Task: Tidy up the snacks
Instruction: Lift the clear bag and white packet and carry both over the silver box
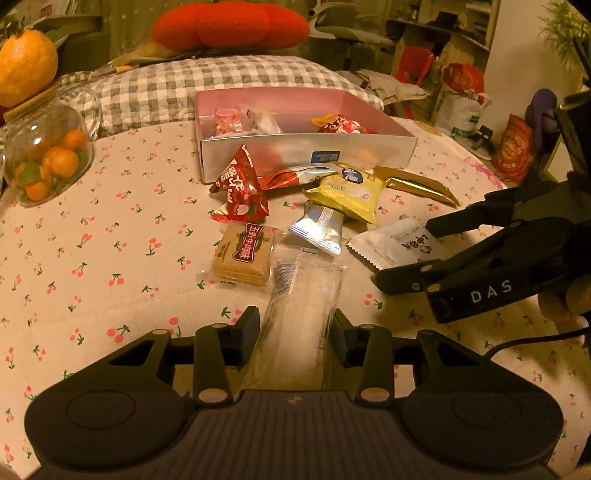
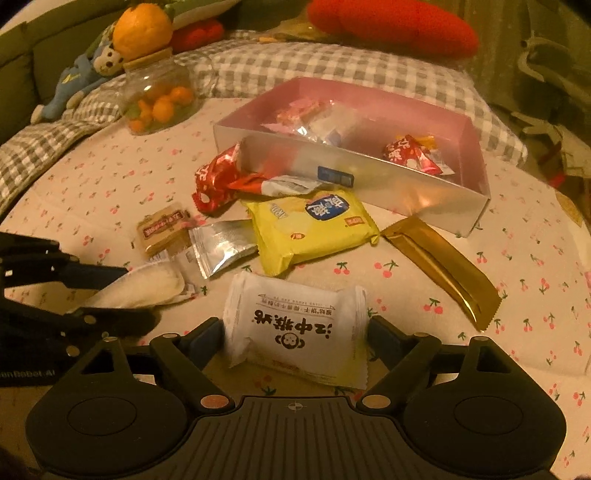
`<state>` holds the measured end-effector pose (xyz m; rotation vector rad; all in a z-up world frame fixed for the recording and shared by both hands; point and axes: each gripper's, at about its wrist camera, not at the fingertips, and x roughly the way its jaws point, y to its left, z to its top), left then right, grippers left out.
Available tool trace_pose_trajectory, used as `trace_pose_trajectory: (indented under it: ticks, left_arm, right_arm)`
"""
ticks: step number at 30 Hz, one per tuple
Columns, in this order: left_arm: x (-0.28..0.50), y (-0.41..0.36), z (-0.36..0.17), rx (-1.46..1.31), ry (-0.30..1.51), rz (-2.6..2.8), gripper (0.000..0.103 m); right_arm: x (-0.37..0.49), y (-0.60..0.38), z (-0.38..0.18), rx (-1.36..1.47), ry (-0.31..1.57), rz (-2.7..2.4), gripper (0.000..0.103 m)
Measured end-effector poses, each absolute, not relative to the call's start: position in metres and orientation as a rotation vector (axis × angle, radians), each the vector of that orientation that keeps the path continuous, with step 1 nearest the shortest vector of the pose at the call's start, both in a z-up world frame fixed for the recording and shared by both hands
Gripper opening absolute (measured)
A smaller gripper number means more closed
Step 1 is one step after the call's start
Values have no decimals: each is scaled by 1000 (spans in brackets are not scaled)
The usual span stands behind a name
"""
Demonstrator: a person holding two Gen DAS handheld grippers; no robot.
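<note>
My left gripper [image 1: 295, 323] is shut on a long clear-wrapped white snack [image 1: 299, 306] low over the cherry-print cloth; the right wrist view shows this left gripper [image 2: 144, 295] at the left edge. A white packet with black print [image 2: 295, 325] lies on the cloth, and my right gripper [image 2: 295, 328] stands open around it, fingers close beside its edges. Loose ahead lie a biscuit packet [image 1: 243, 254], a silver packet [image 1: 317, 229], a yellow pack [image 1: 351, 192], a gold bar [image 1: 417, 184] and a red pack [image 1: 242, 188]. Behind them the pink-lined box [image 1: 306, 155] holds several snacks.
A glass jar of small oranges [image 1: 48, 158] stands at the far left, a large orange [image 1: 26, 62] behind it. A checked pillow [image 1: 207, 81] and a red cushion [image 1: 229, 26] lie beyond the box. A black cable [image 1: 517, 343] trails at the right.
</note>
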<state>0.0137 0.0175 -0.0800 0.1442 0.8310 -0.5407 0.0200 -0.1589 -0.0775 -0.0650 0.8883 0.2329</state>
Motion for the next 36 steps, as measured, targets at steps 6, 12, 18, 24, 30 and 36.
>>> trace_pose_trajectory:
  ticks: [6, 12, 18, 24, 30, 36]
  left_arm:
    - [14, 18, -77, 149, 835, -520, 23]
    - [13, 20, -71, 131, 841, -521, 18]
    - [13, 22, -66, 90, 866, -527, 17]
    - [11, 21, -52, 59, 844, -547, 17]
    - [16, 18, -37, 20, 821, -540, 17]
    - [34, 12, -23, -16, 799, -526, 17]
  right_arm:
    - [22, -158, -74, -52, 882, 218, 66]
    - [19, -161, -69, -29, 891, 230, 64]
    - [15, -168, -60, 14, 902, 217, 63]
    - [10, -175, -50, 58, 909, 211, 63]
    - [10, -185, -31, 111, 868, 193, 64]
    - [25, -197, -17, 147, 839, 157, 64]
